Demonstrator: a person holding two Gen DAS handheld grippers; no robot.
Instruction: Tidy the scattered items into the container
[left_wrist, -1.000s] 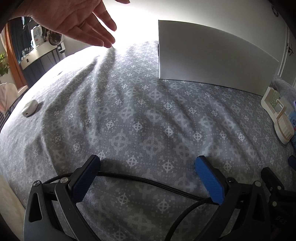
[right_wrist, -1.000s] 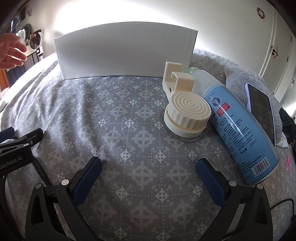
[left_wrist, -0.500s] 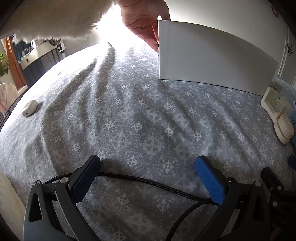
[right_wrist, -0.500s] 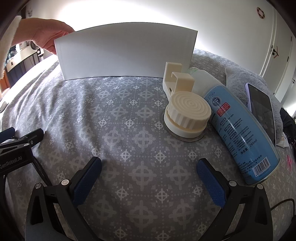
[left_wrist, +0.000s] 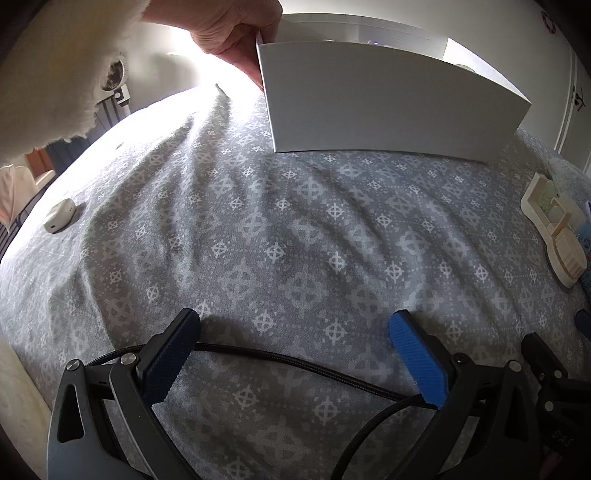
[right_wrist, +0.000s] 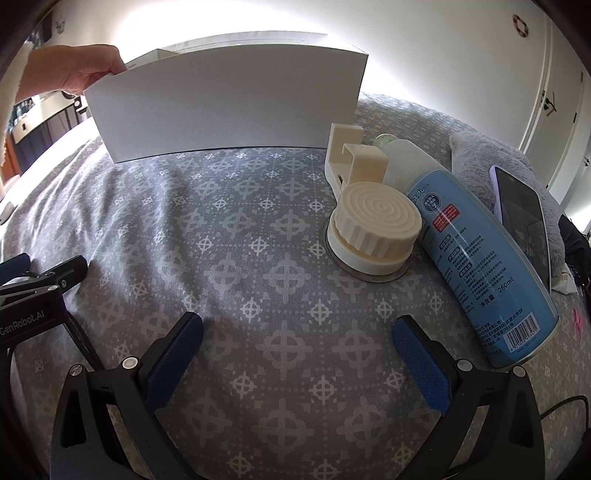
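Fingers of both our grippers stand wide apart and hold nothing; the left gripper (left_wrist: 295, 354) and right gripper (right_wrist: 297, 350) rest low over the bedspread (left_wrist: 295, 229), we judge so that the items ahead stay in sight before any pick; a black braided cable (left_wrist: 280, 363) runs across between the left fingers; a bare hand (left_wrist: 225, 33) pinches the corner of the white container (right_wrist: 229, 103), which stands well beyond both pairs of fingers, its smooth flat wall facing us, seemingly being set within reach; just beyond the right finger of the right gripper lies a ridged cream suction holder (right_wrist: 373, 229), round-capped with a hooked bracket, touching a glossy blue spray can (right_wrist: 480, 258) lying on its side; a phone (right_wrist: 524, 225) leans on fuzzy grey fabric further right; far off the left fingers' left side sits a small white earbud case (left_wrist: 59, 220); the woven grey cloth is soft and creased.
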